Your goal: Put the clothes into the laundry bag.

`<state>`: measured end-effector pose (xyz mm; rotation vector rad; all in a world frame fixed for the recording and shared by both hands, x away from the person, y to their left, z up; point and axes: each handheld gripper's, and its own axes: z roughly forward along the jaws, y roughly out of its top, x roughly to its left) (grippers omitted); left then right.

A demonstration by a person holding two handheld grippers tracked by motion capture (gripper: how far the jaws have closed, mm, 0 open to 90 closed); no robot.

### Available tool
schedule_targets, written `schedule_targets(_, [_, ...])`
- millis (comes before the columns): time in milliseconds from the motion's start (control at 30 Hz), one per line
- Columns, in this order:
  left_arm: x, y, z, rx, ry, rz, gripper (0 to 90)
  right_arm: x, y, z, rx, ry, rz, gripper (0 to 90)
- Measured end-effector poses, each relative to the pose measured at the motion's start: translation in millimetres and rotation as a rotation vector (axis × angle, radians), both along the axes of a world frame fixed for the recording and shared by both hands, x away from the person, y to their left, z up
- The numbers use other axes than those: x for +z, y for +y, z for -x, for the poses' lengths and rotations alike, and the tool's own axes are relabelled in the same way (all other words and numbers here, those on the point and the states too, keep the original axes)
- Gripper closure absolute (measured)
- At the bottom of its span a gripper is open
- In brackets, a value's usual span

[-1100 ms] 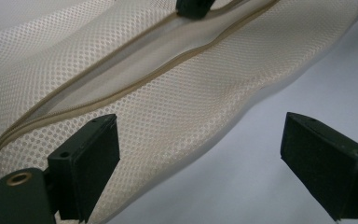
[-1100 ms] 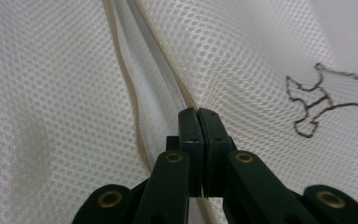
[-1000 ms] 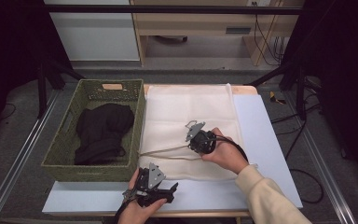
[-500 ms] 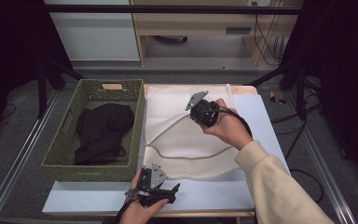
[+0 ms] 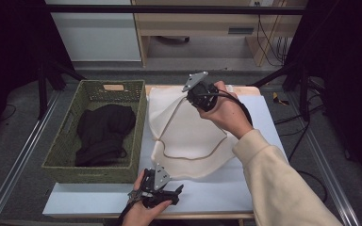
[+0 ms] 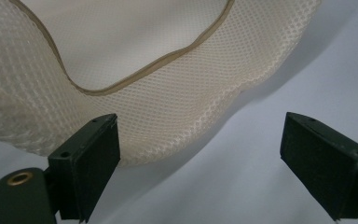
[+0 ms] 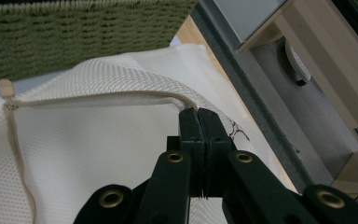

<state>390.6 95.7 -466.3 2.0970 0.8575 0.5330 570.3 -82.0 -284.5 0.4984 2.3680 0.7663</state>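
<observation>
While your right gripper point(image 5: 192, 92) pinches the mesh bag's point(image 5: 188, 141) rim, it could slip free; left gripper point(image 5: 176, 190) gapes empty.

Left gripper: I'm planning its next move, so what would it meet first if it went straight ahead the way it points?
Probably the near edge of the white mesh bag, just beyond the open left gripper, nearer one jaw; depth is hard to judge.
</observation>
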Motion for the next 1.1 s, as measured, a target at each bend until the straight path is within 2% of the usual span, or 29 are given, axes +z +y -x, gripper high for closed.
schedule_targets(267, [-1.9,-1.0,-3.4,0.0,0.008,-0.007,12.0,7.8,-0.8,-2.2,0.007,-0.013,-0.026,89.9])
schedule_targets(633, [-2.0,-1.4,-4.3,-0.005,0.013,-0.001,12.0,6.3,-10.2,-1.5,0.034,0.008,-0.044,89.9])
schedule_targets(900, [-1.8,-3.4,-4.0,-0.011,0.017,0.0,12.0,1.1,-22.8,1.0,0.06,0.037,-0.008,89.9])
schedule_targets(1033, [5.7,-3.7,-1.8,-0.025,0.01,0.021,11.9,-3.1,-26.5,-0.6,0.054,0.051,-0.033,90.0])
schedule_targets(1100, [16.4,-3.7,0.1,-0.034,-0.002,0.045,11.9,-2.6,-27.8,-3.0,0.055,0.051,-0.045,90.0])
